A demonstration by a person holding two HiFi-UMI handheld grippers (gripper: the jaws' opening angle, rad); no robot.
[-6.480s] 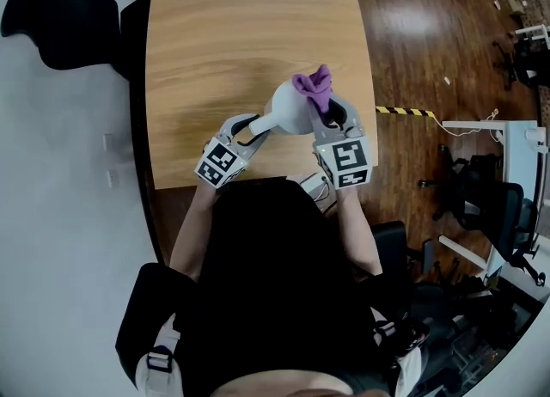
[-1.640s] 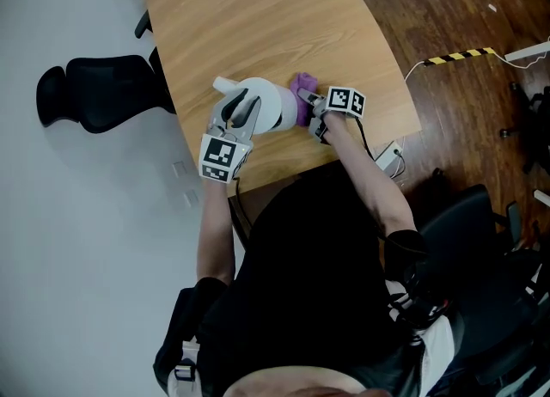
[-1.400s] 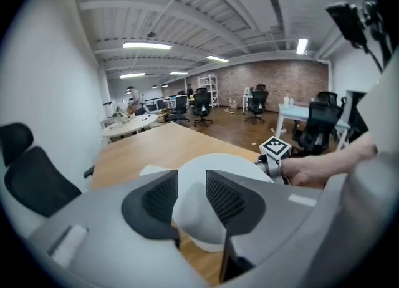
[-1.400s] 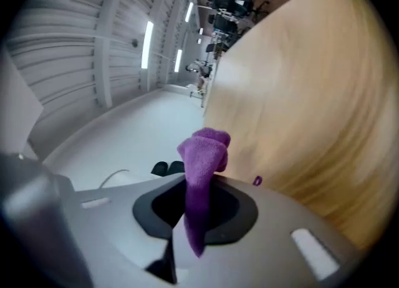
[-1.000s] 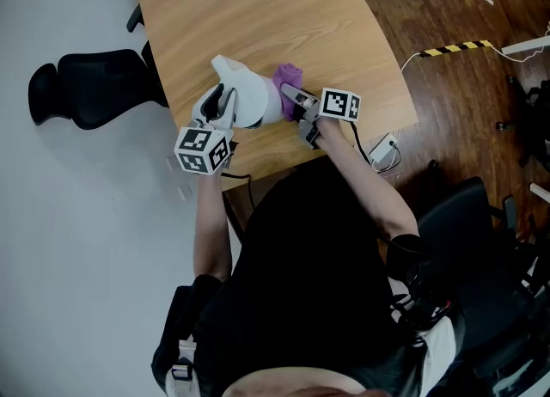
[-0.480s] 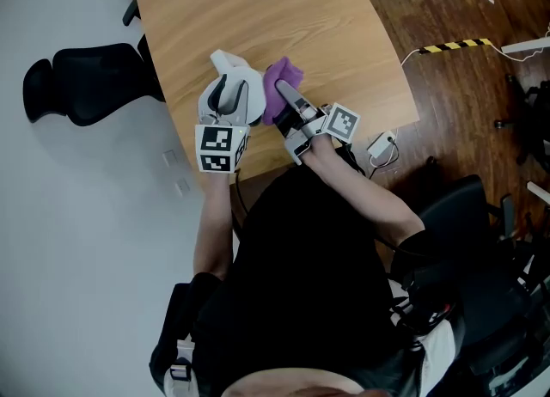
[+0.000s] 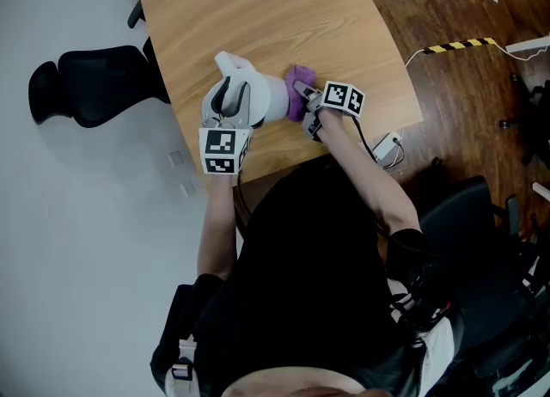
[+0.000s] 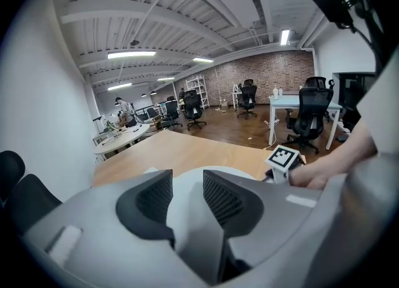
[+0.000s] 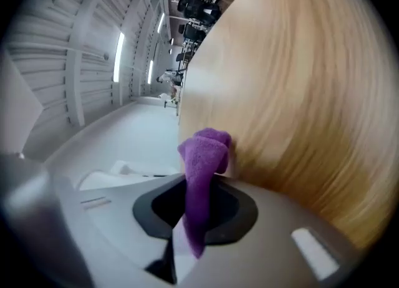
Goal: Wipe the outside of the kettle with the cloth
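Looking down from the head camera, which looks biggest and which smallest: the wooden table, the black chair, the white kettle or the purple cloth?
Largest to smallest, as they look in the head view:
1. wooden table
2. black chair
3. white kettle, partly covered
4. purple cloth, partly covered

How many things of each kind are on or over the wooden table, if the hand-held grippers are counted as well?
White kettle: 1
Purple cloth: 1
Hand-held gripper: 2 (left hand-held gripper, right hand-held gripper)
Total: 4
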